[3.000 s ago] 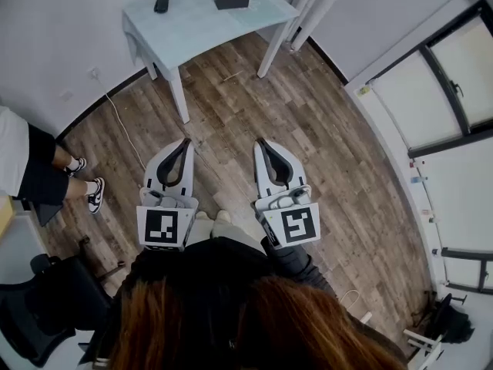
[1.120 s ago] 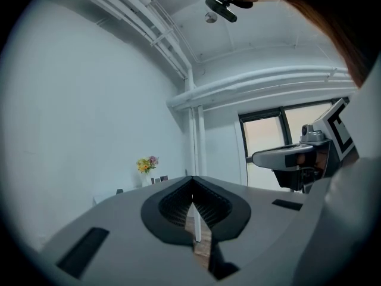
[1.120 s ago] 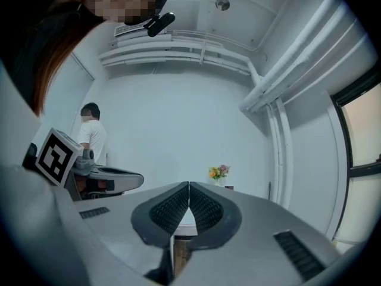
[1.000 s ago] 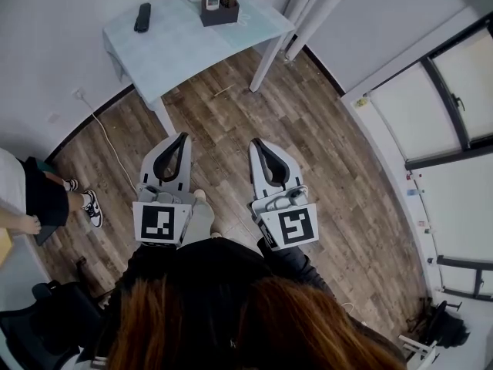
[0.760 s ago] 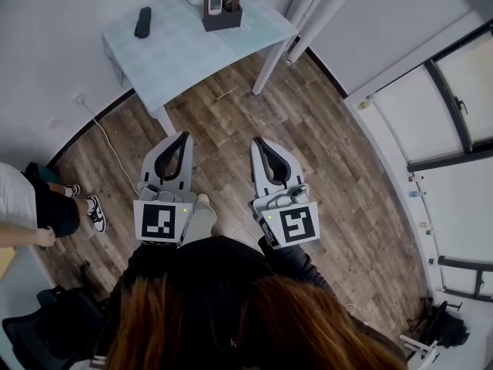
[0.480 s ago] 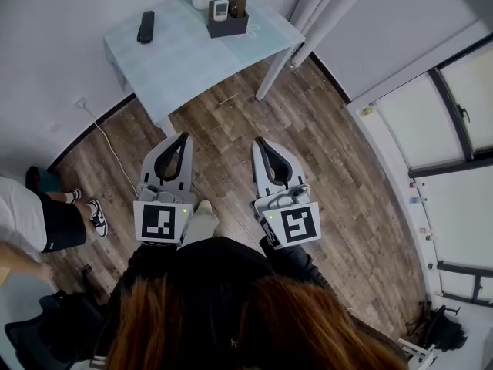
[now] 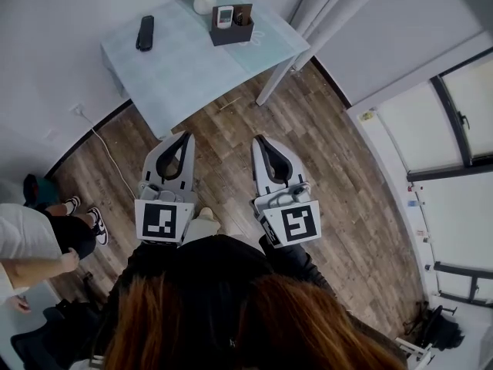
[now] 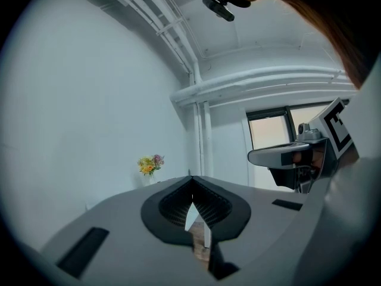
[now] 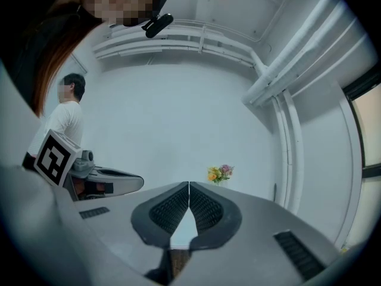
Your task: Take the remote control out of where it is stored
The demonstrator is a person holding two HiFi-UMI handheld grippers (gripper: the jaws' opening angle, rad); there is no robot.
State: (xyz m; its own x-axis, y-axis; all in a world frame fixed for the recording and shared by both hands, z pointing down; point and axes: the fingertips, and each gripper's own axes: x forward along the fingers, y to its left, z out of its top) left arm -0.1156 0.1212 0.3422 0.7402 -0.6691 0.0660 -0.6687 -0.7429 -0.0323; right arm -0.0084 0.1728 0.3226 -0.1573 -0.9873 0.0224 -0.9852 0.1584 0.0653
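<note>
Remote point(image 7: 225, 16), a slim white slab, stands in the dark boxy holder point(image 7: 232, 29) at twelve o'clock on the pale, smooth desk point(image 7: 192, 72); nothing has been taken out yet.

Head view: left gripper point(image 7: 183, 136) and right gripper point(image 7: 260, 139) hang over the plank floor point(image 7: 323, 145), short of the desk.

Left gripper view: ribbed jaws together, empty.

Right gripper view: likewise closed on nothing.

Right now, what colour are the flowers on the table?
The flowers are yellow, orange and pink, clearest in the right gripper view.
</note>
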